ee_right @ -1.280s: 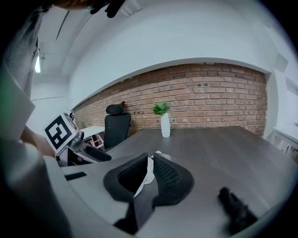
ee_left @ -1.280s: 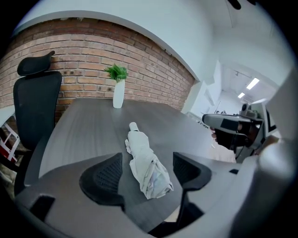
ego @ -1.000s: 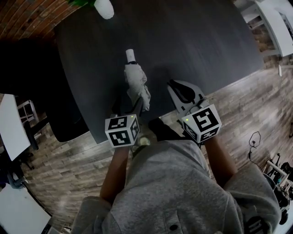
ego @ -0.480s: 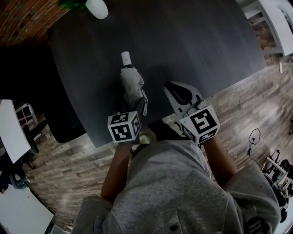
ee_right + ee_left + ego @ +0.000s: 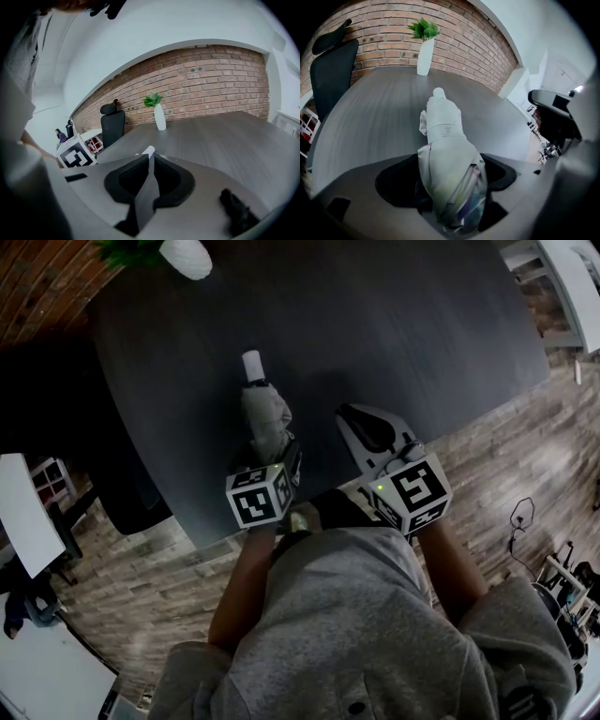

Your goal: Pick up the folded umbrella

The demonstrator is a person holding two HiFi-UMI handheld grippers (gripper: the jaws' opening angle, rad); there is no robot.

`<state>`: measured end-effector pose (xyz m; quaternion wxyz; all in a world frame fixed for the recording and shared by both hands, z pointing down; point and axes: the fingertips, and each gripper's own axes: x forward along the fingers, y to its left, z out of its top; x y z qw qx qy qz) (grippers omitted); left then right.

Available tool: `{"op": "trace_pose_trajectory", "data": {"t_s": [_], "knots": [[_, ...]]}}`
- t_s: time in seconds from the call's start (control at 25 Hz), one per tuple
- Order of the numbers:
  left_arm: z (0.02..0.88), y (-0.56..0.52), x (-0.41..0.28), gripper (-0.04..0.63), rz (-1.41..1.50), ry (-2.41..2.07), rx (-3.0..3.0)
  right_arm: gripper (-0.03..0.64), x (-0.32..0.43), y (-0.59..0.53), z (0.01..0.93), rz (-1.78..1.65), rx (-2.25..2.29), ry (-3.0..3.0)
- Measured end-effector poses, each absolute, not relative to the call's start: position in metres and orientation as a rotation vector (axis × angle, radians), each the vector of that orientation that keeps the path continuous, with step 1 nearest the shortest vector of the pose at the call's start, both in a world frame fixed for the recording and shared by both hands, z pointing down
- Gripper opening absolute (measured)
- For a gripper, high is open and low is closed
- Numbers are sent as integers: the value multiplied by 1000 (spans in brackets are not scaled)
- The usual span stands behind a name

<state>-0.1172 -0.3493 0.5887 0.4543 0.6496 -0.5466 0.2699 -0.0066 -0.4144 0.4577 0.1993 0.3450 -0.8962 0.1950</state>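
My left tool (image 5: 449, 192) is wide open, its jaws having just opened further. The folded umbrella (image 5: 445, 140) lies on the desk (image 5: 394, 324) with its near end between those jaws, ungripped. My right tool (image 5: 149, 164) is closed and empty, right of the umbrella.

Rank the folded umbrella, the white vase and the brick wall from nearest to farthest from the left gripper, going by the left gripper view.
1. folded umbrella: between the jaws of the left gripper, which have just been opening.
2. white vase: ahead and left, at the far edge of the table.
3. brick wall: behind the vase.
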Motion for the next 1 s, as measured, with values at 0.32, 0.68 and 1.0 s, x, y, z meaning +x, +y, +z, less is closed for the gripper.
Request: {"op": "trace_pose_trajectory", "data": {"t_s": [0.32,0.68,1.0], "knots": [[593,-351,-118,380,735,-1448,1583,44,3,-425,467,591,990,-2485],[595,-352,-109,377,824,-1428,1576,44,7,-428,463,601,994,-2486],[591,-354,-123,273,663,-1475,1526,44,6,-424,462,598,981,-2497]]}}
